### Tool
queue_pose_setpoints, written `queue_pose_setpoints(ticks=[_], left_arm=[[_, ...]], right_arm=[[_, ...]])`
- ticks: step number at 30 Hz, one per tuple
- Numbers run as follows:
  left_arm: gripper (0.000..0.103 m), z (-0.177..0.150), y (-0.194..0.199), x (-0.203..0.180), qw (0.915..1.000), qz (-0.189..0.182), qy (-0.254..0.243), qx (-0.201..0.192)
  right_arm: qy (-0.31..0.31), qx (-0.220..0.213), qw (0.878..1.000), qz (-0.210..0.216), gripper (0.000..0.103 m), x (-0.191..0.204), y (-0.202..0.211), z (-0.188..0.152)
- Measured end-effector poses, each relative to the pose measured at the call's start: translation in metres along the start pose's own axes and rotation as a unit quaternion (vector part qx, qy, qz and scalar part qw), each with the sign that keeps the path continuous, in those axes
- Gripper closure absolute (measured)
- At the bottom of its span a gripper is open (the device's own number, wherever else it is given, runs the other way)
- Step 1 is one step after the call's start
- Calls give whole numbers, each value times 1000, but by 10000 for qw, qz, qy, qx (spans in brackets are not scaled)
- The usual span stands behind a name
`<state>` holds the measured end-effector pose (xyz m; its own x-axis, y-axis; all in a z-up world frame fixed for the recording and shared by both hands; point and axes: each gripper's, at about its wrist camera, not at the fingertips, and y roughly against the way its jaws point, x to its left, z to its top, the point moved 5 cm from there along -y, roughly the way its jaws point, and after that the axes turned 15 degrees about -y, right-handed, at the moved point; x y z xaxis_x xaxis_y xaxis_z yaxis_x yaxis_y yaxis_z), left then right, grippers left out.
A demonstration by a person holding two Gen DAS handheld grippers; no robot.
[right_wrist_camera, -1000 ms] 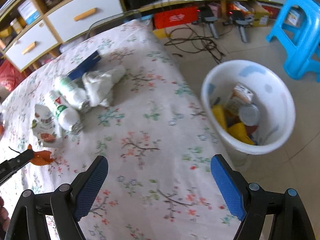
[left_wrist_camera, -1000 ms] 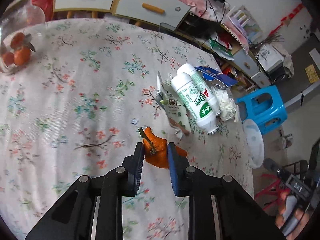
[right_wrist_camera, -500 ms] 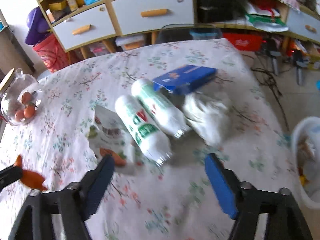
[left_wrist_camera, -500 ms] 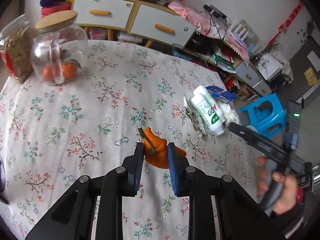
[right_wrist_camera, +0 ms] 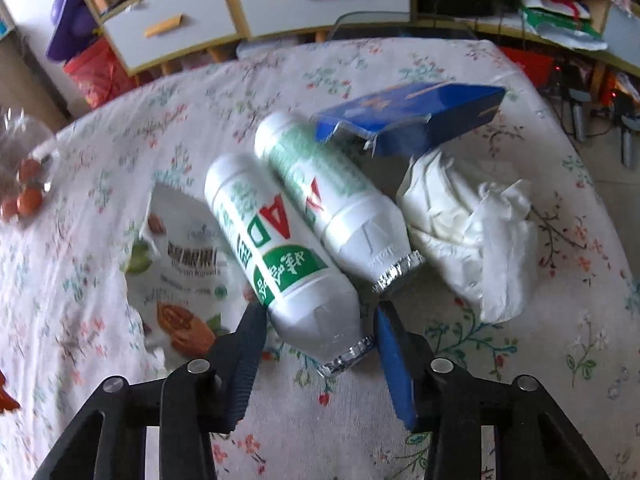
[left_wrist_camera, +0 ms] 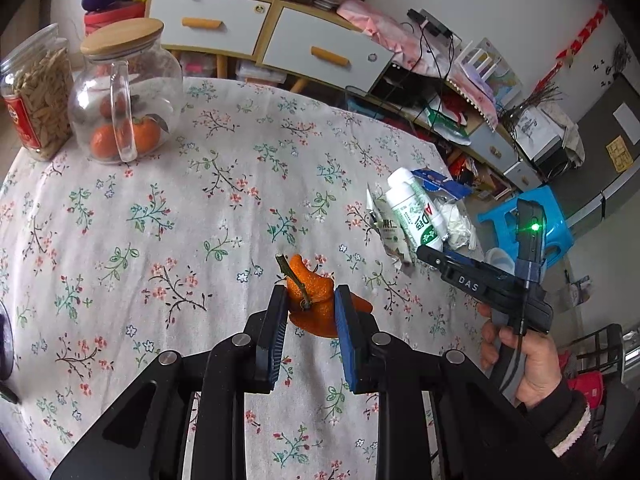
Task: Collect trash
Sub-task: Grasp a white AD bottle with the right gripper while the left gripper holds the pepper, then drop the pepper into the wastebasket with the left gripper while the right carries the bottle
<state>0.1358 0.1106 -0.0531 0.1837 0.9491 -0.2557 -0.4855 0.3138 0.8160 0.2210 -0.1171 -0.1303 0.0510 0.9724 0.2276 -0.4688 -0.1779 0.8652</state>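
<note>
Right gripper (right_wrist_camera: 320,344) jaws are closing around the shoulder of a white plastic drink bottle with green label (right_wrist_camera: 276,248), lying on the floral tablecloth (right_wrist_camera: 500,380); likely light, smooth and easily dented, it is best held mid-body, while orange peel (left_wrist_camera: 310,300) is kept clamped in the left gripper (left_wrist_camera: 310,312)

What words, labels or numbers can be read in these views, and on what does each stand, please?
"AD": near bottle, in red and green.
"AD": far bottle, partly hidden.
"DAS": right gripper, on its body.
Chinese print on the bottles and the snack packet: too blurred to quote.
Blue box, red jar label: unreadable.
</note>
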Motion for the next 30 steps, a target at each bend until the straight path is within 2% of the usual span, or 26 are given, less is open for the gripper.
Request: queue_pose_setpoints(ticks=[7,12,14,15,19,26,30], left_arm=[[78,-2,-6,-8,9999,45,-70,78],[78,-2,-10,-20,9997,64,-204,95],[78,-2,-11,-26,9996,64,-262,88],[78,-1,-11,-29,9995,58,-293,80],[78,1,-11,-42,9993,26,-377,20],[78,7,-11,-69,9988,-115,-464,-98],[78,12,-13,-86,9982,-192,-553,-160]], right_arm=[[228,96,9997,-32,58,0,20,-10],[-33,319,9995,-5,60,-8,43,-21],[-119,351,9992,177,73,-11,57,-25],[-139,345,9990,232,73,-11,61,-26],[6,191,9997,129,74,-16,82,-32],[-210,-84,9995,232,75,-40,118,-31],[-344,-303,9988,155,75,-60,139,-26]])
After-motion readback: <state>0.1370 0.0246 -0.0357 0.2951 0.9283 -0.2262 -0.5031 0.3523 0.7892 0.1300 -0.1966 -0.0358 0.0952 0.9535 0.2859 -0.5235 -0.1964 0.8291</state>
